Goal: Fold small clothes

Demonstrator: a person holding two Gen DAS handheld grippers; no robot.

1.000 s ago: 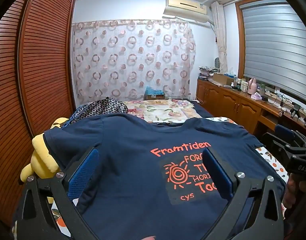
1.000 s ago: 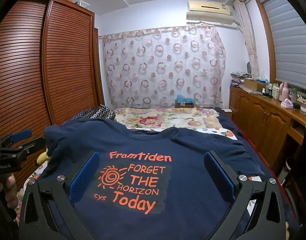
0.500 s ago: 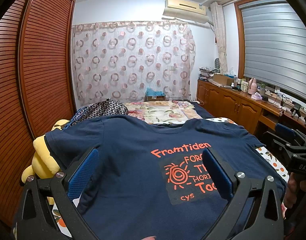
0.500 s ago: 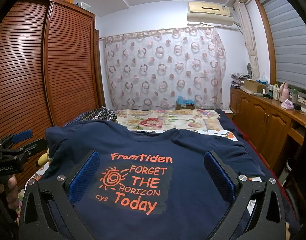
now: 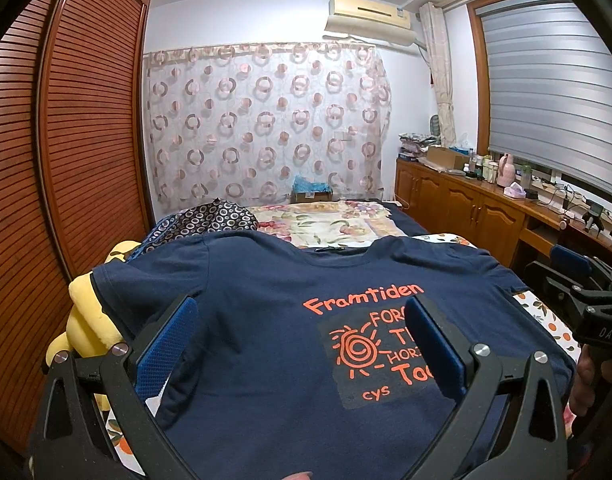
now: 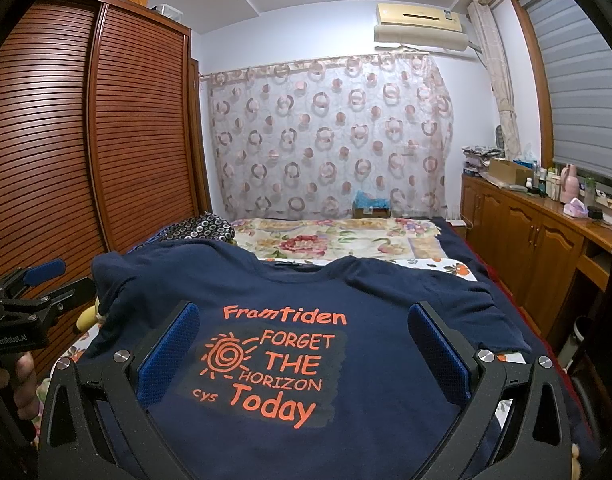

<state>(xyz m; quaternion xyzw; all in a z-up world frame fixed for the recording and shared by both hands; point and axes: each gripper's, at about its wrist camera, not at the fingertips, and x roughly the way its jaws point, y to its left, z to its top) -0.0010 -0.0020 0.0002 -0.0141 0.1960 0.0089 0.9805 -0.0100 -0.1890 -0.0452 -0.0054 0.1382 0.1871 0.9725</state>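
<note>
A navy T-shirt (image 5: 257, 320) (image 6: 366, 300) with orange print lies spread face up on the bed, collar toward the far end. My left gripper (image 5: 301, 344) hovers open above its left half, blue pads wide apart with nothing between them. My right gripper (image 6: 301, 348) is open too, held above the printed chest area. Each gripper shows in the other's view: the right one (image 5: 578, 280) at the right edge, the left one (image 6: 37, 284) at the left edge, both held in a hand.
A yellow plush toy (image 5: 85, 320) sits at the bed's left side under the shirt sleeve. A floral quilt (image 6: 330, 240) and a patterned cushion (image 5: 213, 218) lie farther up the bed. A wooden wardrobe (image 6: 125, 140) stands left, low cabinets (image 6: 526, 240) right.
Both grippers have tilted and lifted very slightly; the shirt lies unchanged and both stay open.
</note>
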